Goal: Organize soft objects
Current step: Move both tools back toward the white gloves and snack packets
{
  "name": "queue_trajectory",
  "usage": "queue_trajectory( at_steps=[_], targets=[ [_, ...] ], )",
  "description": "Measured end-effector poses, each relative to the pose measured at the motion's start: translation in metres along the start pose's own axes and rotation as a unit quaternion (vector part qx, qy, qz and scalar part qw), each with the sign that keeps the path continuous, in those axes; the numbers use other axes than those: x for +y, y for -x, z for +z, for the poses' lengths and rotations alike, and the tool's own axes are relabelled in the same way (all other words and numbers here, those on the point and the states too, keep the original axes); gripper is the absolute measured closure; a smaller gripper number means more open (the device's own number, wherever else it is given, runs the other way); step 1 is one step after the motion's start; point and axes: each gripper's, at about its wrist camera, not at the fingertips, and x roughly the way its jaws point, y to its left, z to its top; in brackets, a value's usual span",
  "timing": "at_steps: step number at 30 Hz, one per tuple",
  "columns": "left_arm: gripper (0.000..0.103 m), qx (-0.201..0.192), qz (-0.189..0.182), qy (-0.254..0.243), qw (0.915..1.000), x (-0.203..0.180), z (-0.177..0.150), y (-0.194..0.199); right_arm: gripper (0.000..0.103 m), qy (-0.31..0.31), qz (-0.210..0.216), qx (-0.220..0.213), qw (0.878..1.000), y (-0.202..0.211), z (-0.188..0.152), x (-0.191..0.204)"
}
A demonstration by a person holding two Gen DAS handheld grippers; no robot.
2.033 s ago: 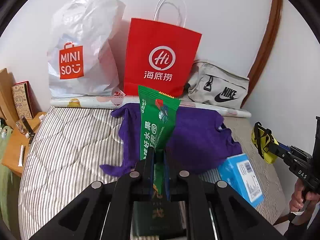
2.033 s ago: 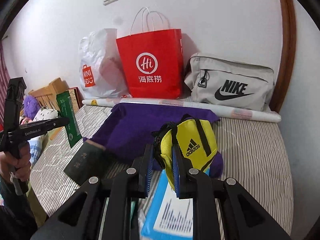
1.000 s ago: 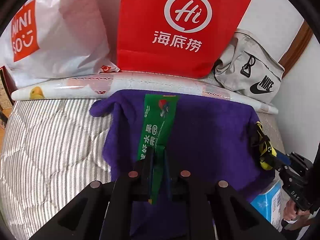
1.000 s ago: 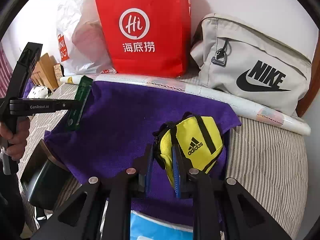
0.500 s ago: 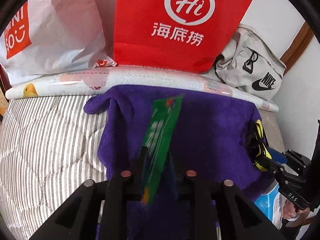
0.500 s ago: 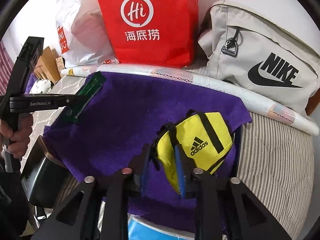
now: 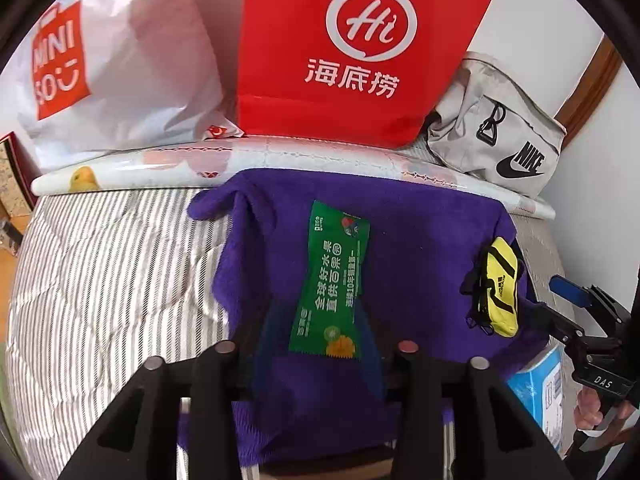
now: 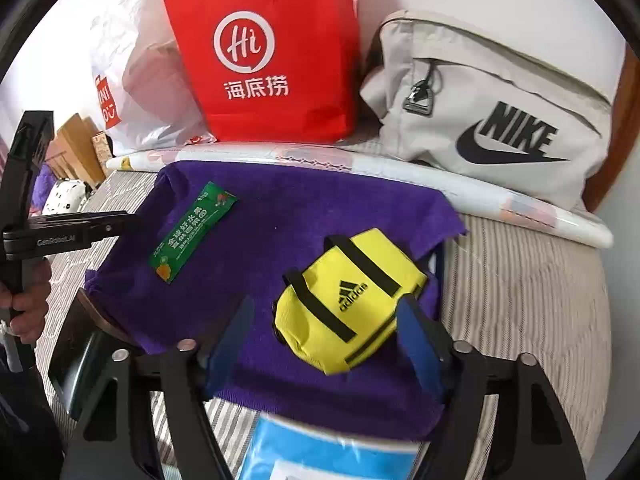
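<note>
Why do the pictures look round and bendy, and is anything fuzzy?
Left wrist view: the fisheye lens bows the white roll and leaves dark corners; the green packet is sharp. Right wrist view: same bending, with the blue fingers smeared beside the yellow pouch, and the striped mattress soft at the right edge. Lighting is even daylight with faint shadows.

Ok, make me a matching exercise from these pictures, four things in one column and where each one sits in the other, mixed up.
Things:
1. green packet
2. yellow pouch
3. red bag
4. Nike bag

Places:
A. against the wall, right of the red bag
B. on the purple towel, its right side
C. standing between the white plastic bag and the grey one
D. on the towel, its left side

Pairs: 1-D, 2-B, 3-C, 4-A
</note>
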Motion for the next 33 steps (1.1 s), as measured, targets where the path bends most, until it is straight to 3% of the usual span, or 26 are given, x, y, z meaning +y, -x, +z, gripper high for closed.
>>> queue_trajectory(
  at_steps=[7,11,16,24,33],
  targets=[
    [0.055,-0.027,0.02,0.007,0.9994,-0.003,-0.019,0.037,0.022,-0.022,-0.017,-0.006,1.0,0.029,-0.012,-0.001],
    [0.046,-0.051,0.015,0.02,0.9984,-0.005,-0.038,0.066,0.022,-0.016,-0.024,-0.04,0.999,0.057,-0.028,0.005],
    [0.046,-0.077,0.01,0.022,0.9967,-0.008,-0.068,0.095,0.022,-0.016,-0.028,-0.061,0.998,0.089,-0.055,0.013],
    [0.046,-0.072,-0.004,0.008,0.9974,-0.021,-0.125,0.127,0.022,-0.032,-0.006,-0.057,0.998,0.121,-0.107,0.026],
    [0.046,-0.05,-0.017,-0.025,0.9983,-0.035,-0.193,0.133,0.022,-0.047,0.007,-0.062,0.997,0.141,-0.162,0.043]
  ],
)
